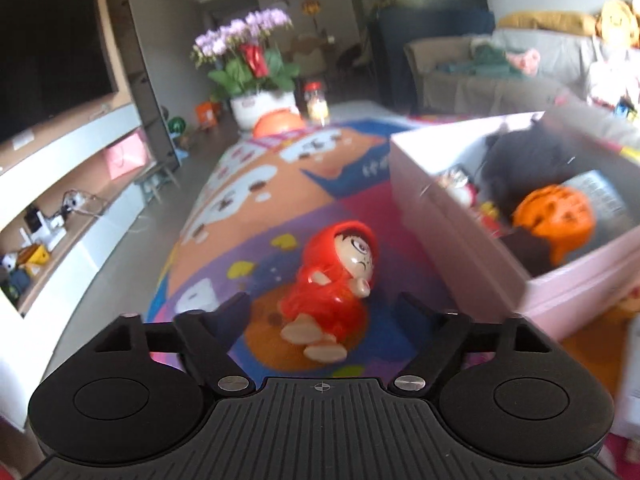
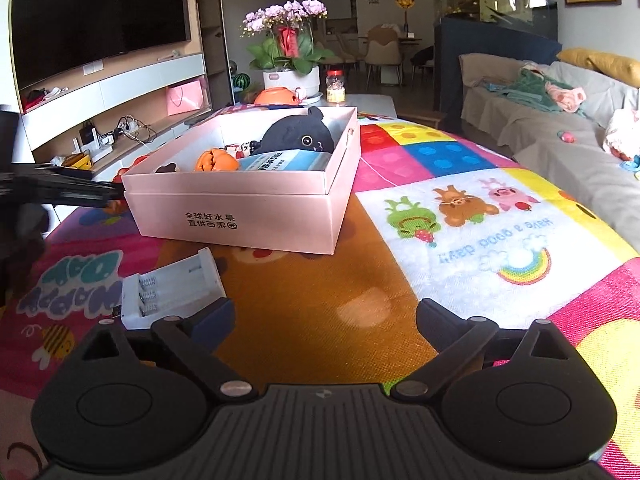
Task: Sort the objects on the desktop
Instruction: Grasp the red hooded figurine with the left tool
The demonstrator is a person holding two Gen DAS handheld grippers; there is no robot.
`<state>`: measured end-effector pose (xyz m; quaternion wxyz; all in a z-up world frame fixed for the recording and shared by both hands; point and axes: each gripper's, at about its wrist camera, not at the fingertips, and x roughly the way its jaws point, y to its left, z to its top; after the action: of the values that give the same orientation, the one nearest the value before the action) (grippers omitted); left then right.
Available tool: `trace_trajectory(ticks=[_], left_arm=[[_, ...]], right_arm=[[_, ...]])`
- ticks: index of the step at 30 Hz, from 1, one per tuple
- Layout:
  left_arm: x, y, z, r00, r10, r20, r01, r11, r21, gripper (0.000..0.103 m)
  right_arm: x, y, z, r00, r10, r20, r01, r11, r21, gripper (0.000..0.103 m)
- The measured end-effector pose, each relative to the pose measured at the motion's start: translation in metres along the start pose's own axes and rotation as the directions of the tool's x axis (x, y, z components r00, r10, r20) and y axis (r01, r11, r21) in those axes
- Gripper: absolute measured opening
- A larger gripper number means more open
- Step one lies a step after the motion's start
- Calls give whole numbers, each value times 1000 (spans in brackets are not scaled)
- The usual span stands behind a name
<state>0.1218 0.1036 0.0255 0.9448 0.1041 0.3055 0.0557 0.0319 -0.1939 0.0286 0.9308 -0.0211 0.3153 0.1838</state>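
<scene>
A small red-hooded plastic doll (image 1: 336, 276) is seen lying on its back on the colourful cartoon-printed mat (image 1: 256, 184) that covers the bench, just beyond the left tongs (image 1: 324, 308). The left tongs are held apart, with the doll's feet between the tips but not pressed by either pad. To the right of the doll a pale pink cardboard box (image 1: 448, 216) is set, open at the top; an orange pumpkin-shaped toy (image 1: 556, 216) and a black plush animal (image 1: 520, 164) are kept inside it.

In the right wrist view the right tongs (image 2: 326, 316) are spread wide over a bare orange patch of the mat, nothing being gripped. A white plastic battery holder with springs (image 2: 172, 284) is found on the mat just beside the left fingertip (image 2: 212, 320). The pink box is placed farther off, left of centre, with the plush and the orange toy visible in it. A potted pink orchid (image 2: 286, 40) is seen at the far end.
</scene>
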Motion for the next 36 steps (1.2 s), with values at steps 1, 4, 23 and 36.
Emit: trace_trajectory(ticks=[1, 4, 23, 36], left_arm=[[6, -2, 1, 1000, -5, -13, 5, 1000, 9, 64], [6, -3, -1, 1000, -7, -27, 8, 1000, 11, 54], [-117, -37, -73, 952, -307, 11, 304, 933, -191, 82], [-110, -9, -81, 952, -304, 45, 298, 879, -373, 98]], right_arm=[[0, 0, 0, 1000, -1, -2, 1, 1000, 3, 99], [3, -2, 0, 1000, -1, -19, 1, 1000, 17, 99], [2, 17, -2, 994, 89, -70, -93, 994, -49, 103], [43, 81, 26, 955, 223, -198, -277, 909, -312, 103]])
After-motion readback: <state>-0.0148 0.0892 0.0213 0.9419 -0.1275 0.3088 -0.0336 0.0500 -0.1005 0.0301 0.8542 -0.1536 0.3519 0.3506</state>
